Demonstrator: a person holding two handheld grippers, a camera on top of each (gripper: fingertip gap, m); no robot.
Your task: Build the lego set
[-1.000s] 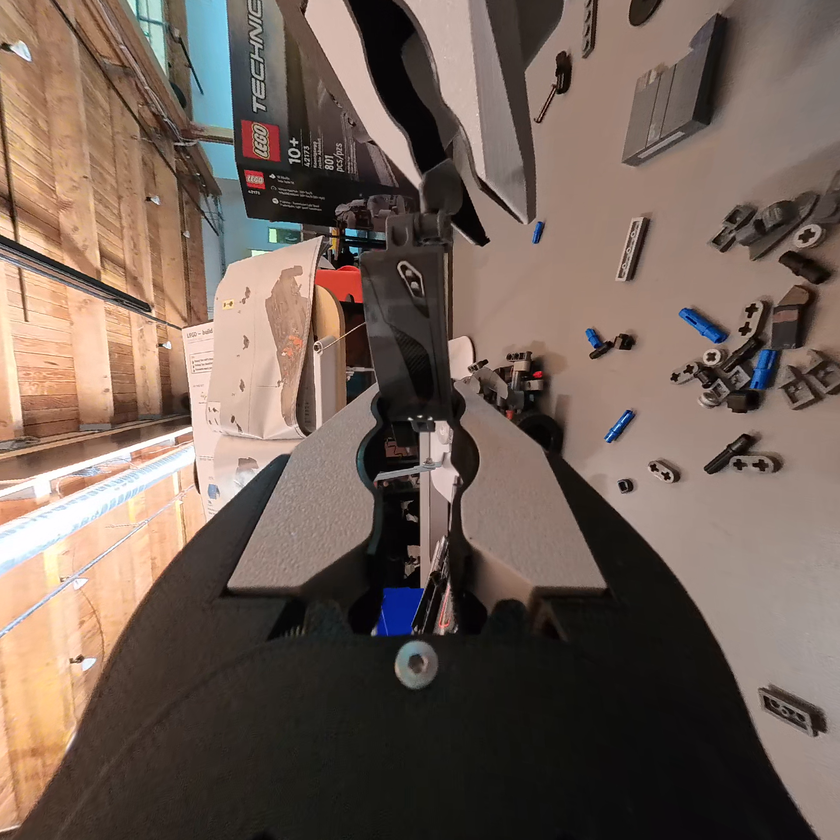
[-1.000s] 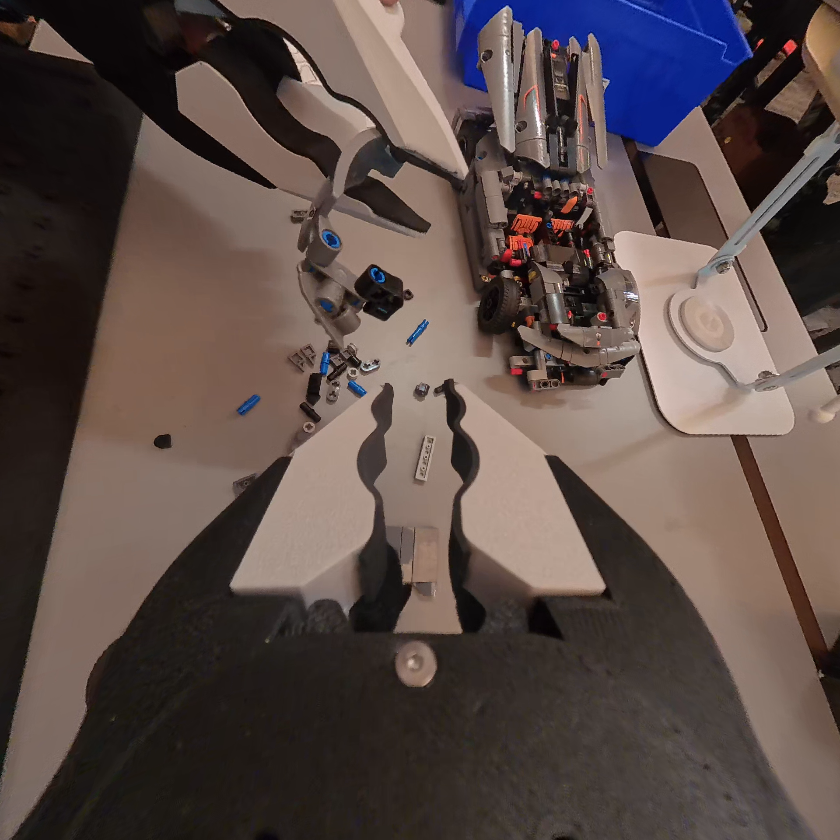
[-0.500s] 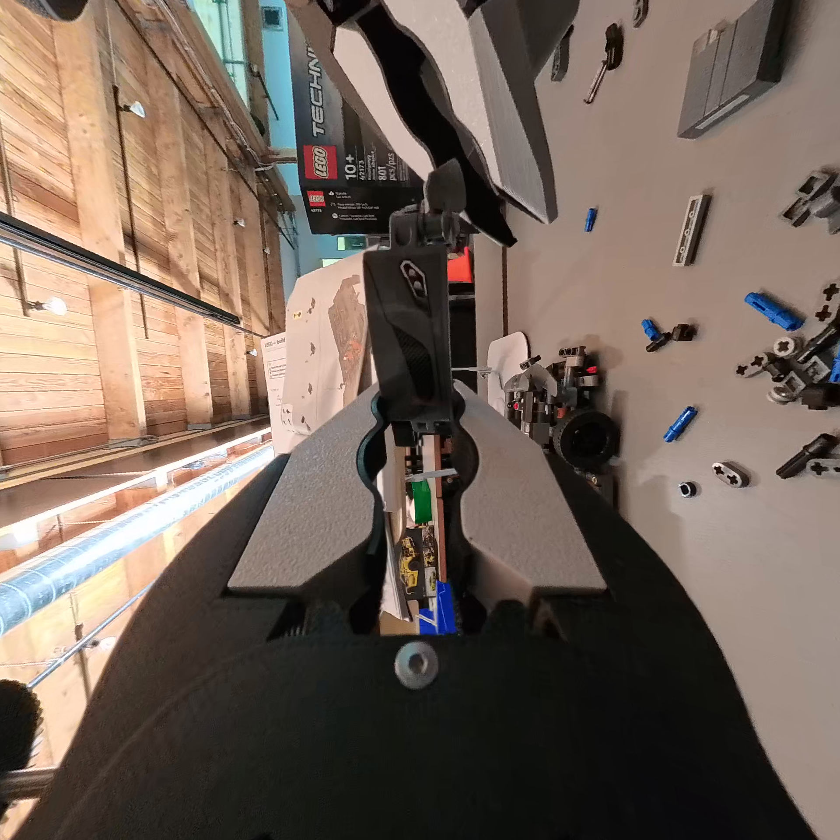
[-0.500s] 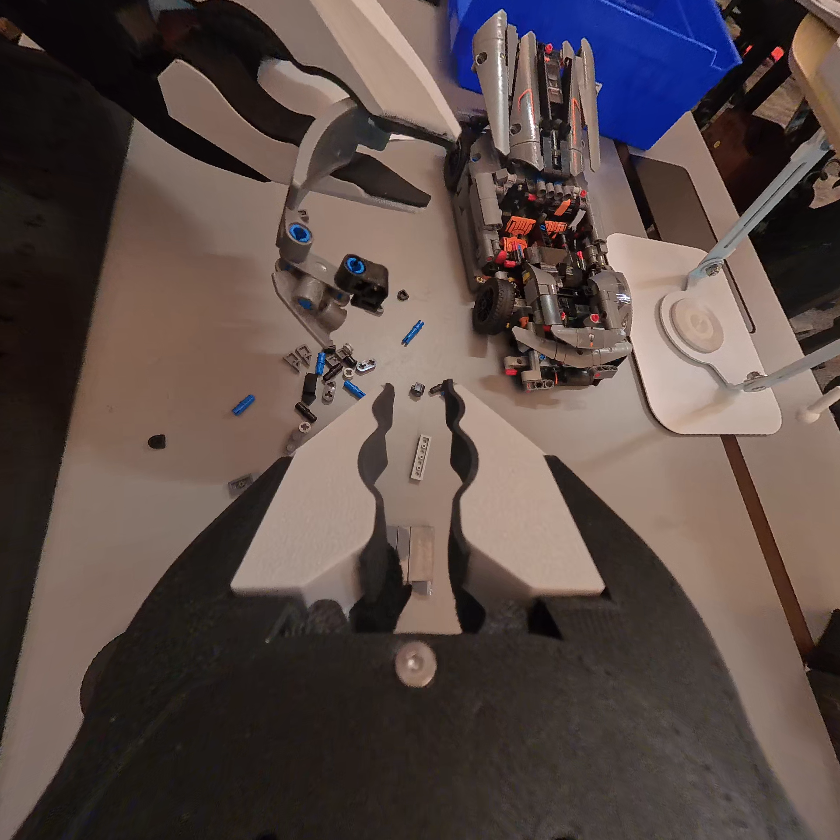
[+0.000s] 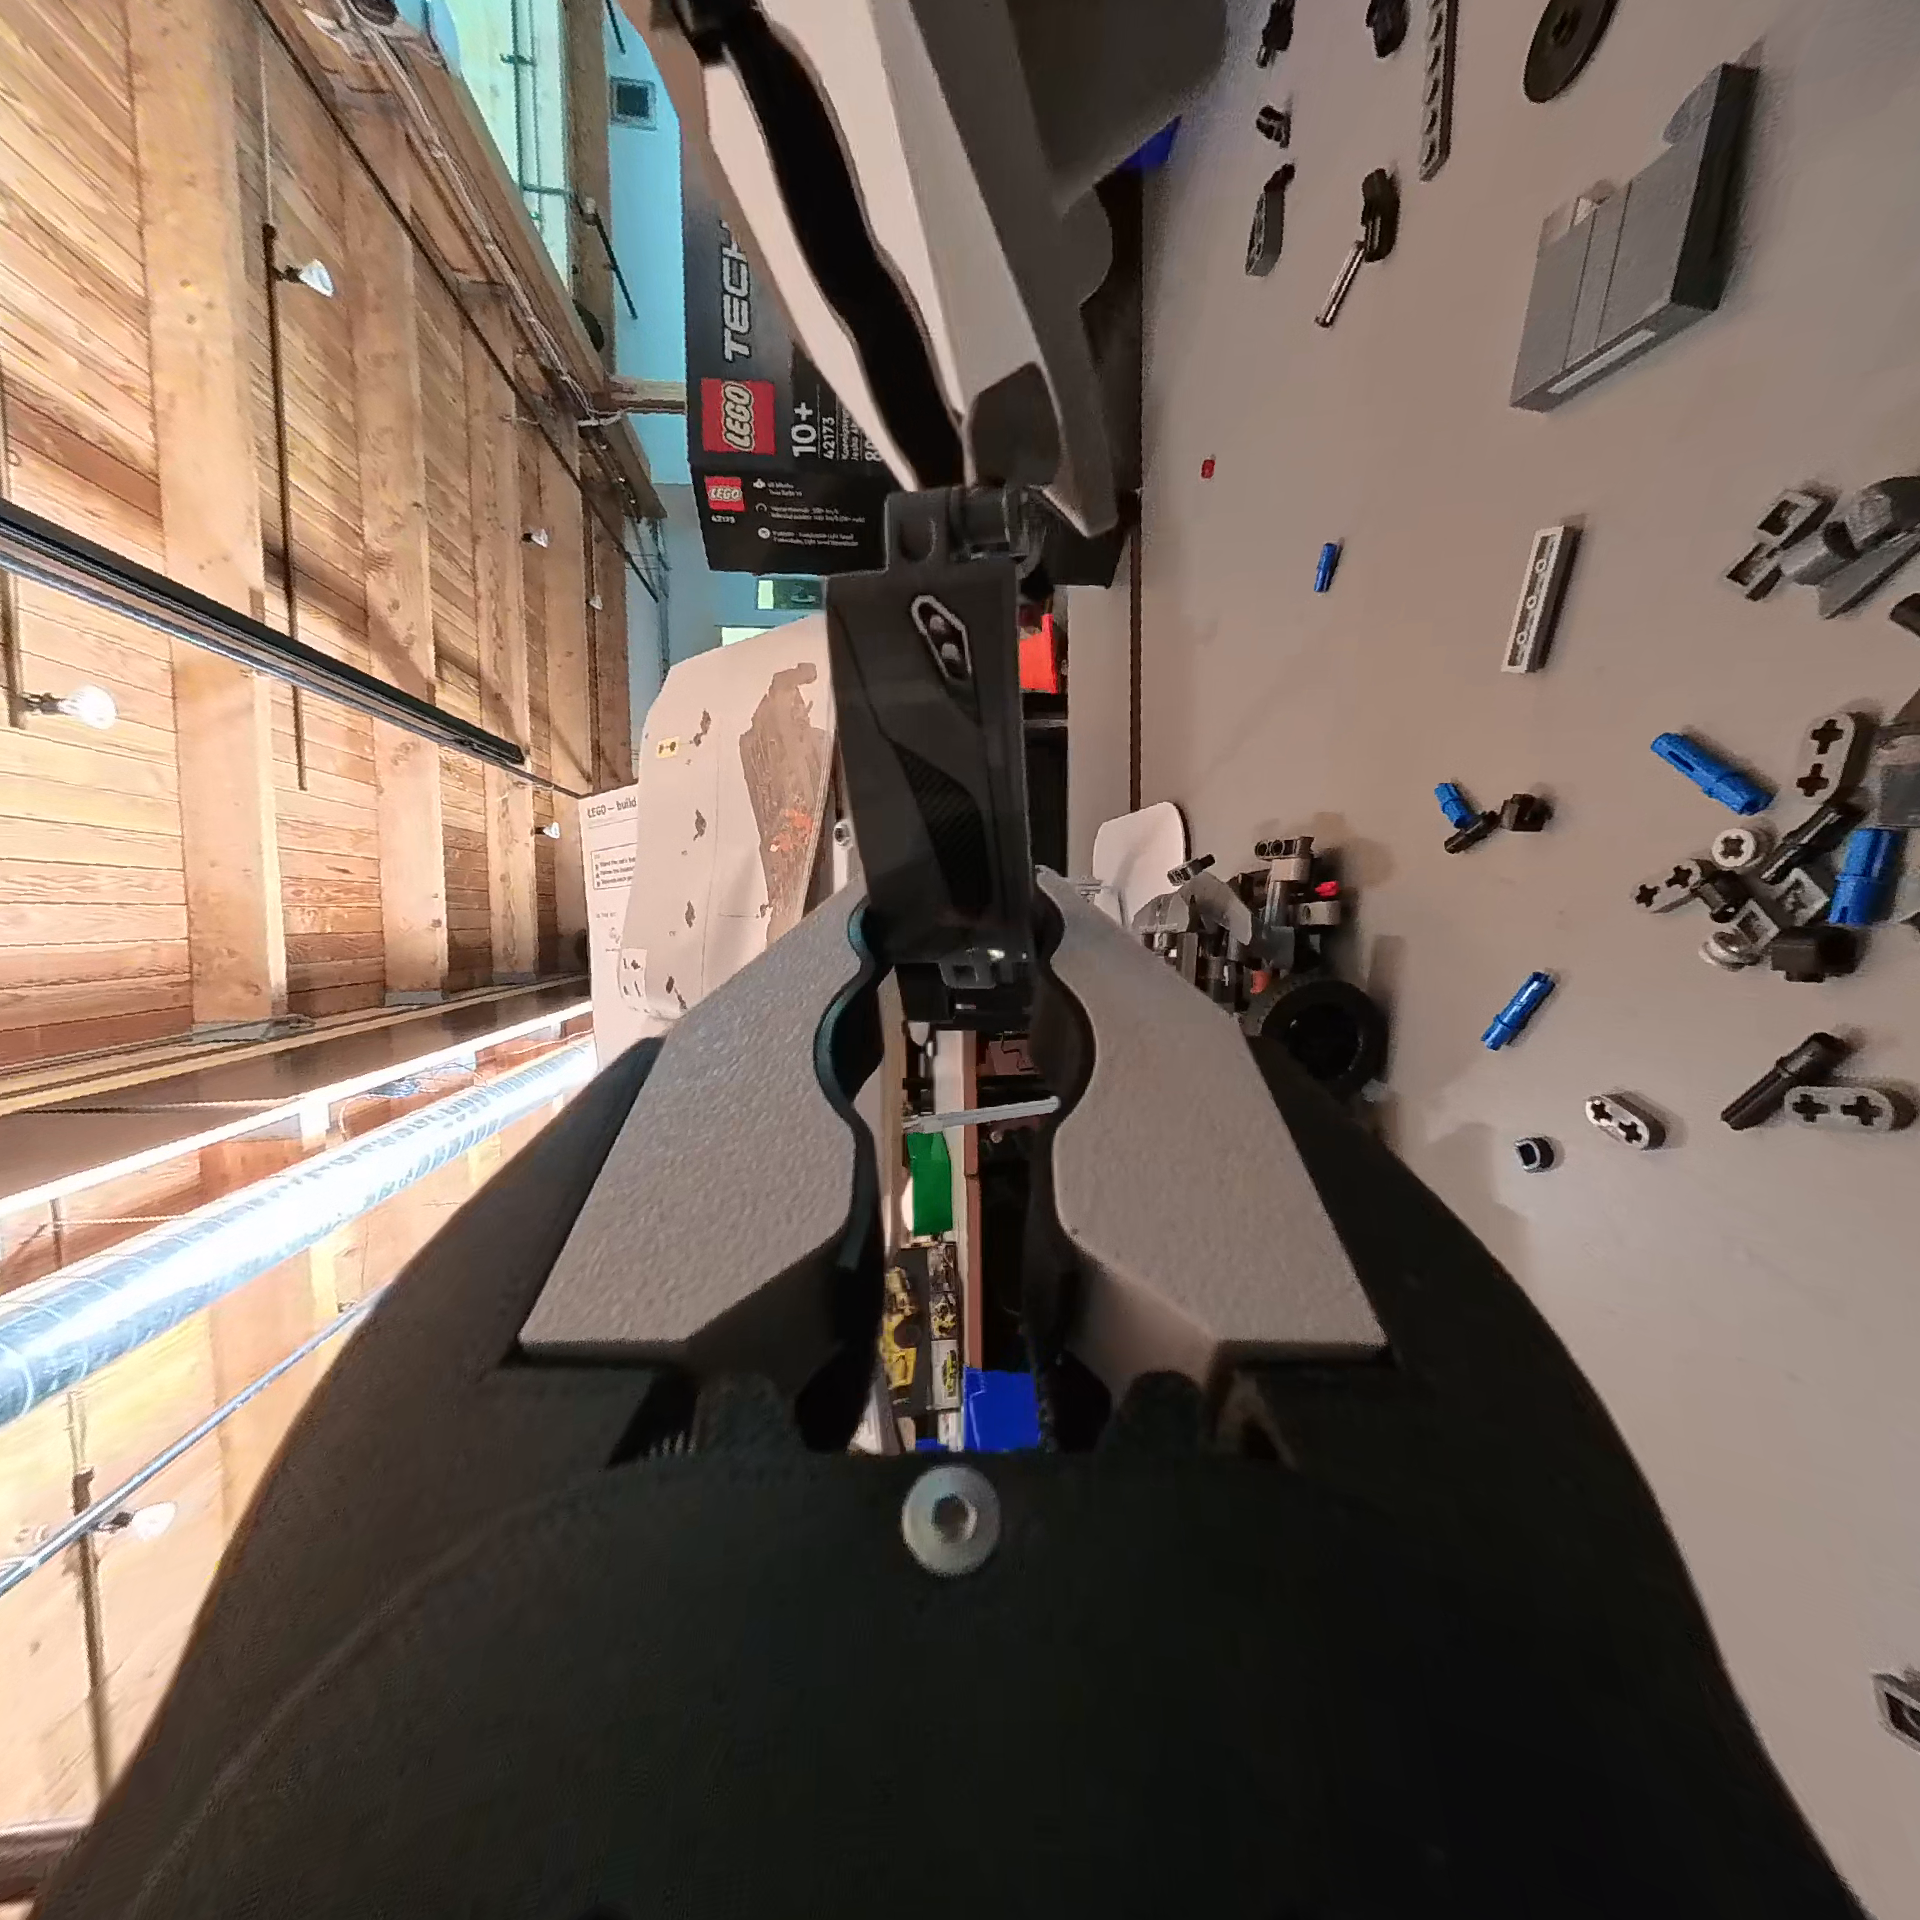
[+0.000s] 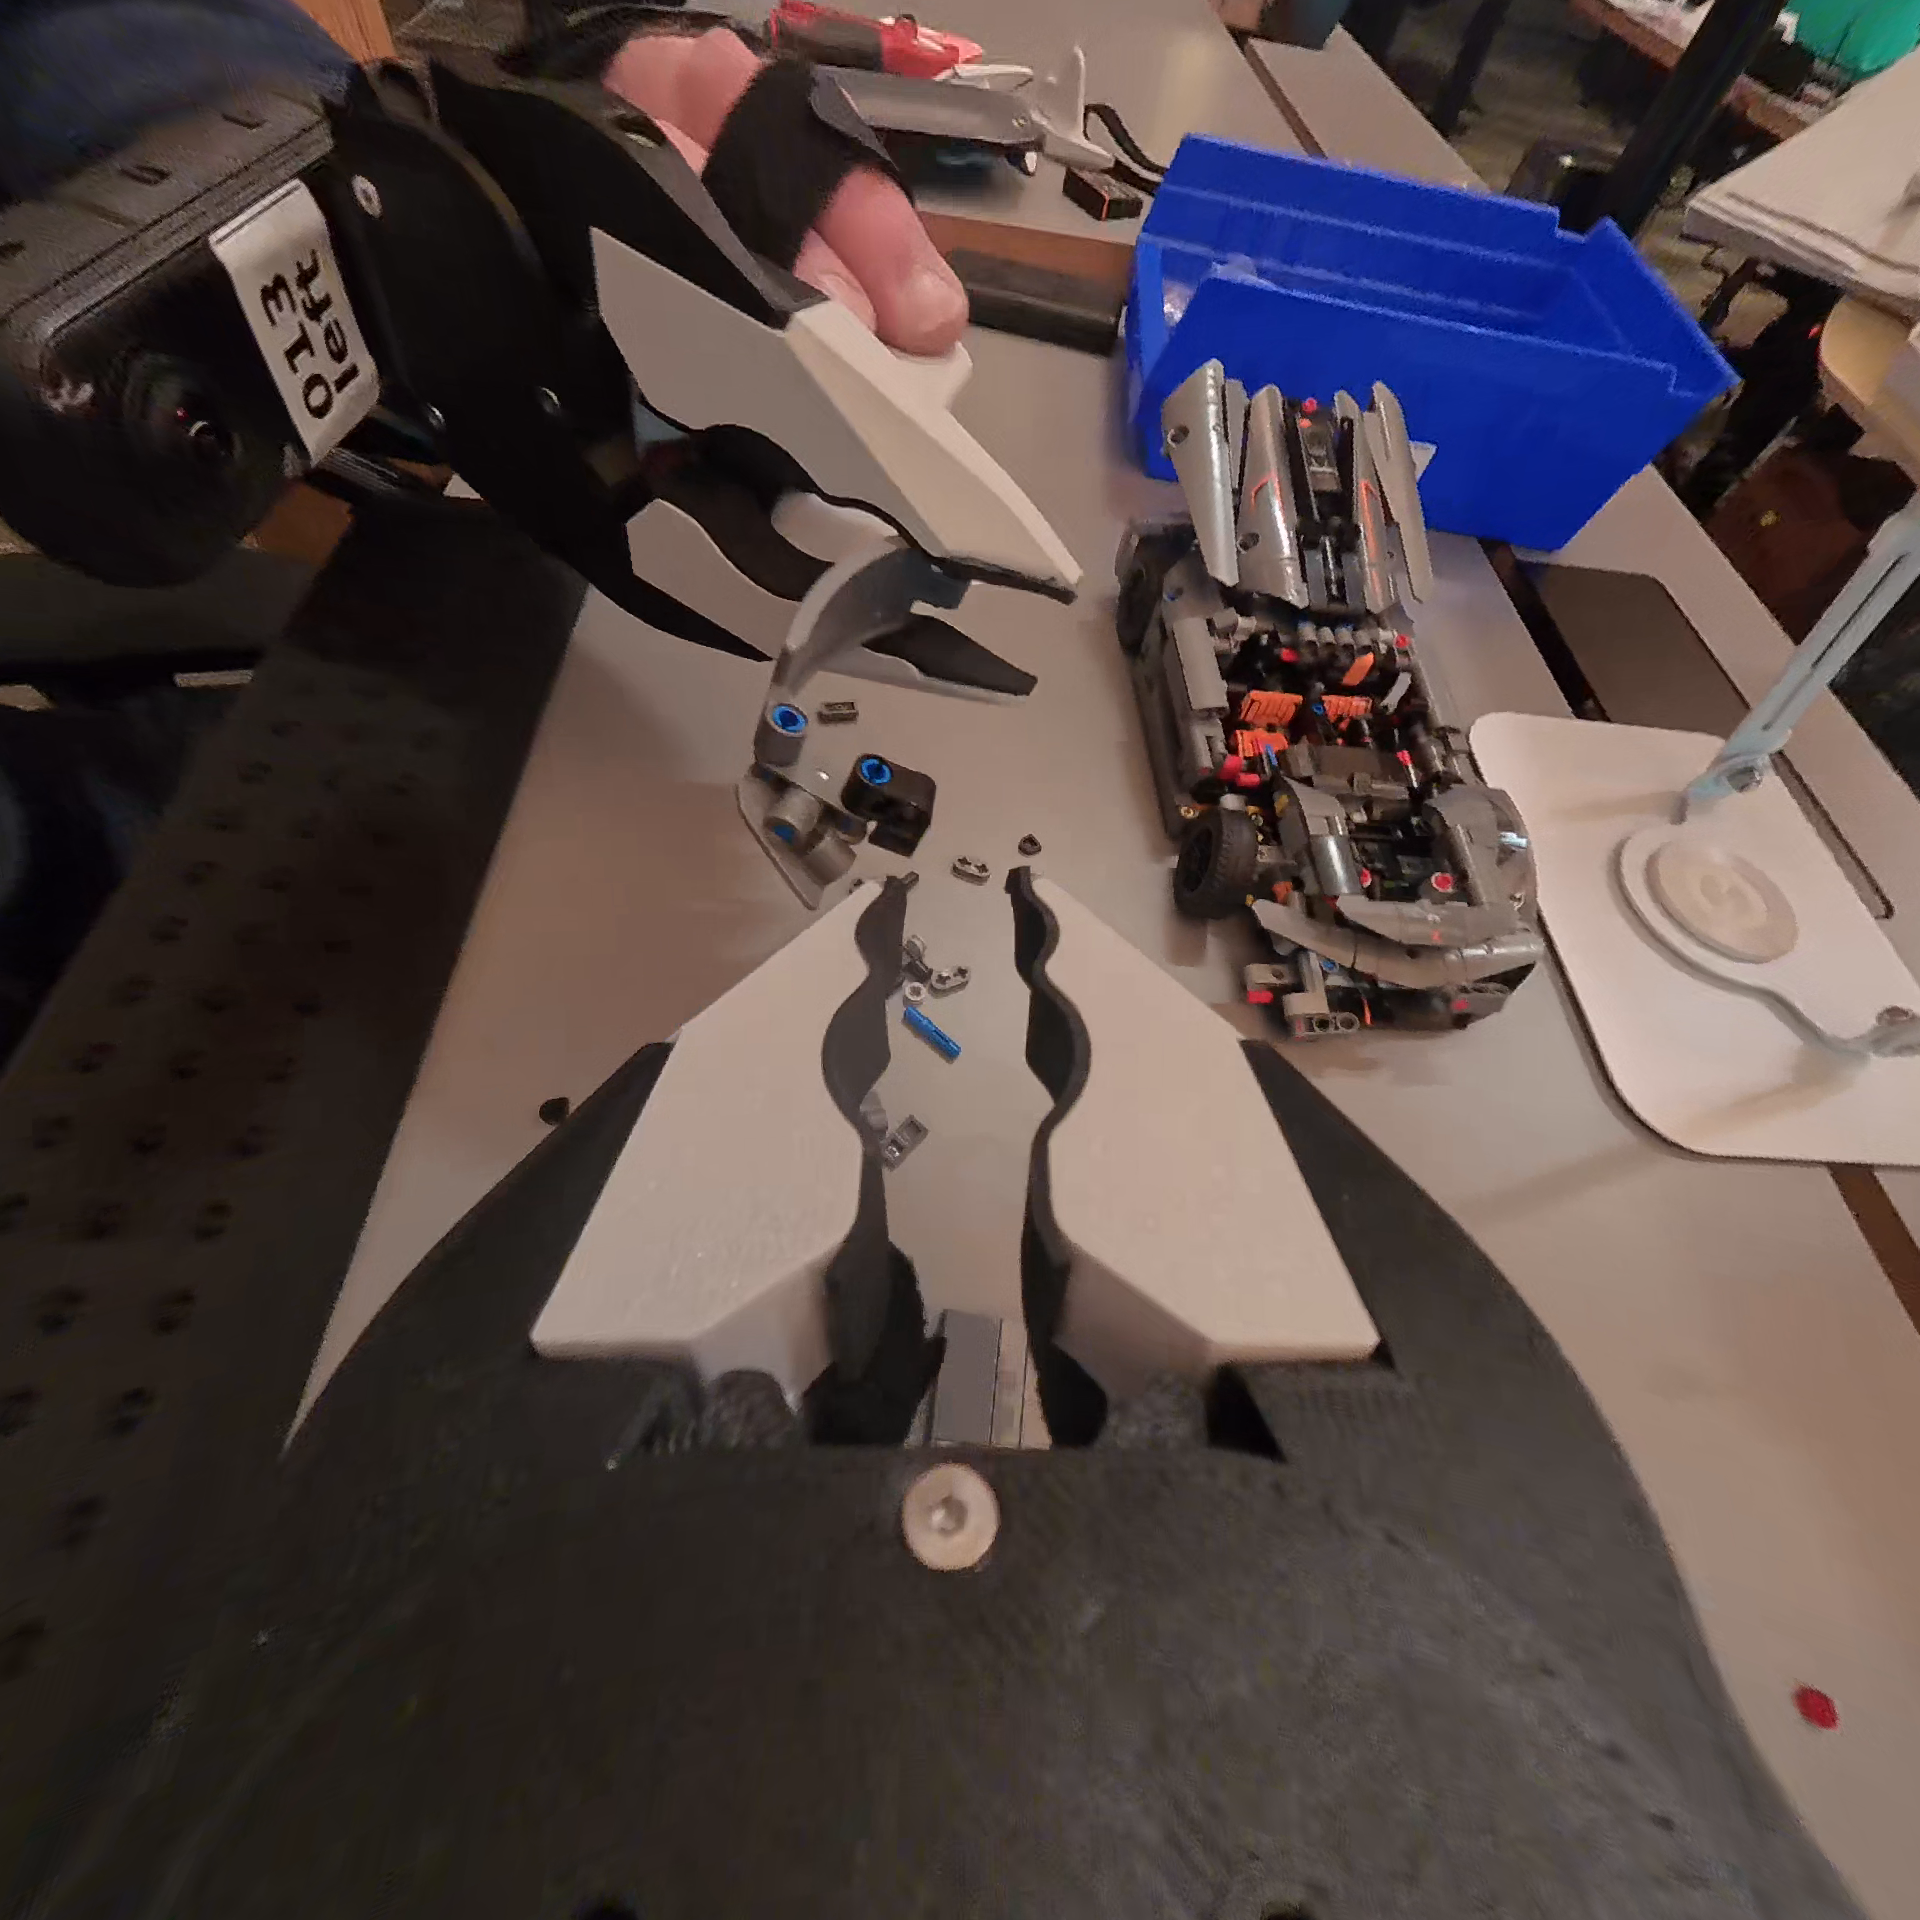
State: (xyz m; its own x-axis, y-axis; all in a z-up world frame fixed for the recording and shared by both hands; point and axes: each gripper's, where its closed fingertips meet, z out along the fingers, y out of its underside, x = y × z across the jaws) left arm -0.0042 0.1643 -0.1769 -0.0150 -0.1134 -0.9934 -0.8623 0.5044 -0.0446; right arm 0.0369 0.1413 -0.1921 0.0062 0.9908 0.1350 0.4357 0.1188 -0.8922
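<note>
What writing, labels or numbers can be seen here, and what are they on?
I will not quote writing; here is where it stands.
Black set box: large printed text, readable.
White label on the left gripper: black characters, readable.
White sheet beside the booklet: print too small to read.

Sitting on the grey table (image 6: 1558, 1455): a blue bin (image 6: 1455, 343) toward its far edge. Lying at its right edge: a white stand base (image 6: 1662, 1039).
</note>
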